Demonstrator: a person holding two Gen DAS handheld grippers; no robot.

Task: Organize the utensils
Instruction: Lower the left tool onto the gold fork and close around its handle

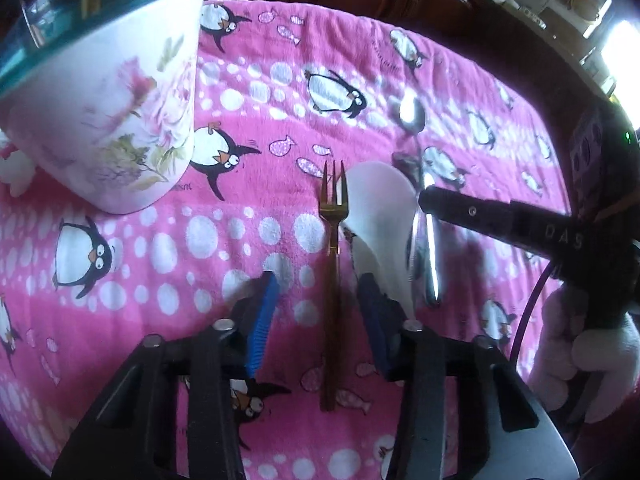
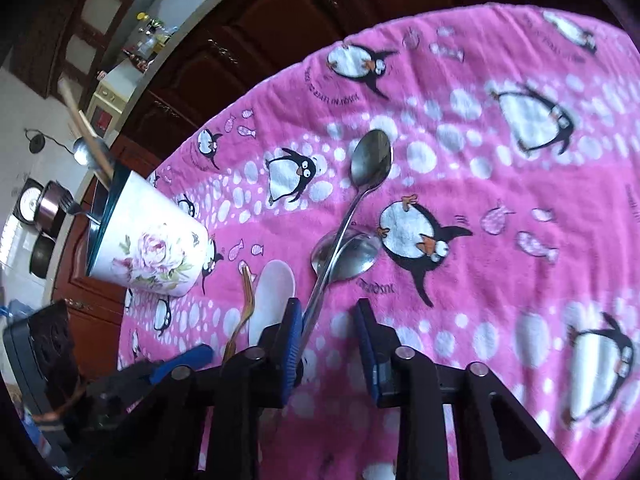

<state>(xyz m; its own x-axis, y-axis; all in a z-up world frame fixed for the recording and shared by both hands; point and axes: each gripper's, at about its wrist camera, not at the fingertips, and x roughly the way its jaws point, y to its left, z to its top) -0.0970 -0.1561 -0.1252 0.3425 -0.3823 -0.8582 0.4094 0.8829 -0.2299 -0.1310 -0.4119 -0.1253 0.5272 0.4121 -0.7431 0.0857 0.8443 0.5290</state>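
Left wrist view: the left gripper hangs low over a pink penguin-print cloth, its blue-padded jaws spread wide with nothing between the pads. A gold fork lies flat on the cloth in the gap between the jaws, tines pointing away from the camera. Just beside it on the right lies a white plastic spoon, and beyond that a steel spoon whose handle runs back toward the right gripper, which enters from the right edge in a white-gloved hand. At upper left stands a white floral cup with a teal rim, utensil handles showing inside it.

Right wrist view: the right gripper is open wide above the cloth. The handle of a steel spoon passes close against the inner face of its left pad; I cannot tell whether they touch. This spoon's handle crosses over the bowl of a second steel spoon. To the left lie the white spoon and gold fork. The floral cup stands further left, holding a fork, a spoon and wooden handles. The left gripper shows at lower left.
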